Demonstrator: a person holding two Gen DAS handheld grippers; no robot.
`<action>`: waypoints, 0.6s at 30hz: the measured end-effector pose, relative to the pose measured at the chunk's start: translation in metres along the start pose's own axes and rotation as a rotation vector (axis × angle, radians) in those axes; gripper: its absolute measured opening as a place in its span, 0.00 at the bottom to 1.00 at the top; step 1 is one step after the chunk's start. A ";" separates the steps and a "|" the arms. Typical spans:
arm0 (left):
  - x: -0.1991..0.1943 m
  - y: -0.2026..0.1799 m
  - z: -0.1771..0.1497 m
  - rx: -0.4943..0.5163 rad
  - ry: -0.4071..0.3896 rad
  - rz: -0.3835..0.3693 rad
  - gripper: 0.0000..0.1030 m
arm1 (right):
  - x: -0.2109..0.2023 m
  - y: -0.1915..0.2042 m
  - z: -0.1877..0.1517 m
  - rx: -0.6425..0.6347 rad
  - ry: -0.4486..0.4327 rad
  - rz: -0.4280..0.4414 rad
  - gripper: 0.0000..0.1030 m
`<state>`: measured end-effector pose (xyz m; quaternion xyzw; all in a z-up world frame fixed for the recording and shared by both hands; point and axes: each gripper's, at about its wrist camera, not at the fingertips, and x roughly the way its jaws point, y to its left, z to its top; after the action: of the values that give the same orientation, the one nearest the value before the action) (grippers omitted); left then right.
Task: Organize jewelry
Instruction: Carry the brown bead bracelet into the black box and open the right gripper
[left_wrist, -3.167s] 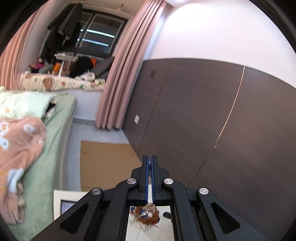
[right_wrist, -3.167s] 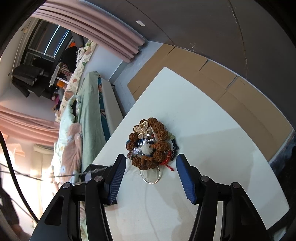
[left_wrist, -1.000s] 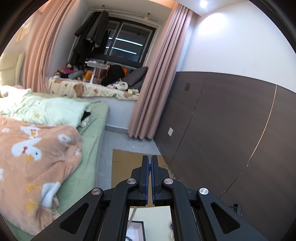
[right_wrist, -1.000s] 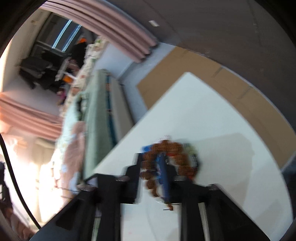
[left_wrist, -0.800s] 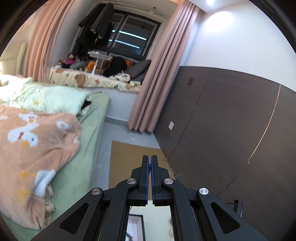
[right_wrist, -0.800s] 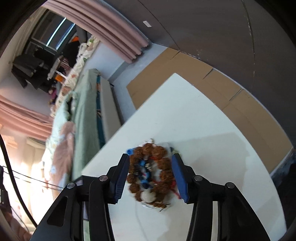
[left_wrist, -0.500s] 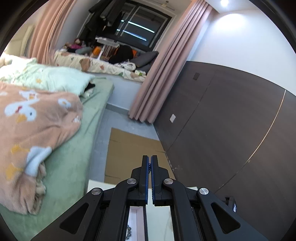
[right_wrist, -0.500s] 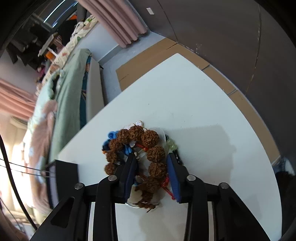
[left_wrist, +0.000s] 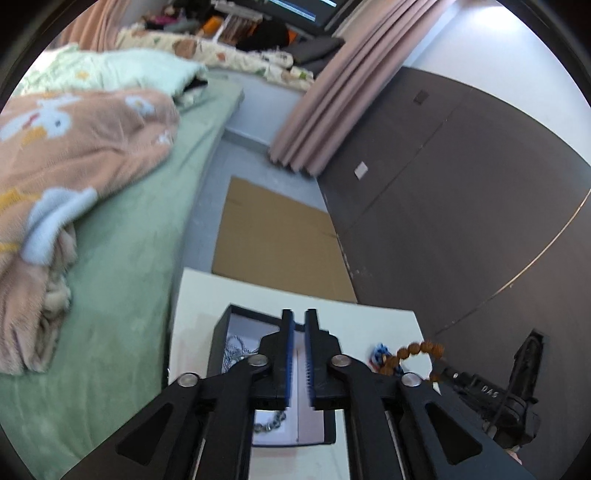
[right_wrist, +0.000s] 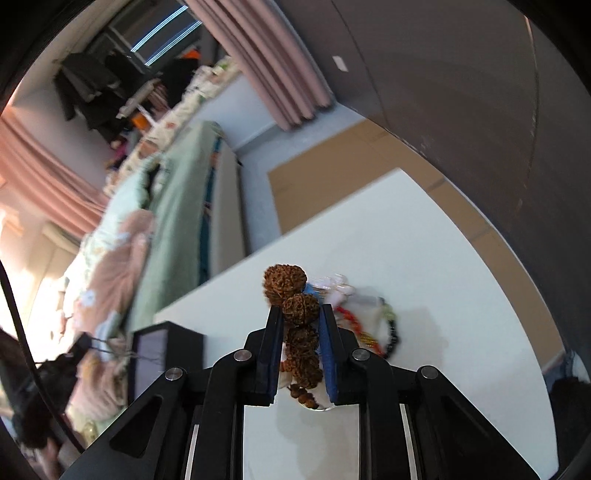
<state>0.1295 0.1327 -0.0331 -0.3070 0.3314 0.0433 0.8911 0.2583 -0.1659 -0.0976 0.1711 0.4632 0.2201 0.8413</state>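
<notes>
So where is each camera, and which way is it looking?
Left wrist: sits on the left gripper, looking along its slightly parted jaws at the black open jewelry box on the white table; the right gripper shows at the side.
Right wrist: sits on the right gripper, jaws clamping the brown knobbly bead bracelet.
Shared: table, box, bracelet, green bed.
</notes>
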 end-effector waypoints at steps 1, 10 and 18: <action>-0.001 0.001 0.000 -0.004 0.003 0.005 0.28 | -0.003 0.003 0.000 -0.006 -0.012 0.011 0.20; -0.022 0.010 0.002 0.007 -0.072 0.064 0.90 | -0.032 0.029 -0.003 -0.048 -0.082 0.112 0.20; -0.038 0.018 0.008 -0.030 -0.097 0.020 0.90 | -0.043 0.071 0.002 -0.110 -0.088 0.219 0.20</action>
<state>0.0995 0.1563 -0.0144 -0.3146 0.2902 0.0721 0.9009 0.2243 -0.1288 -0.0311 0.1835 0.3915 0.3278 0.8400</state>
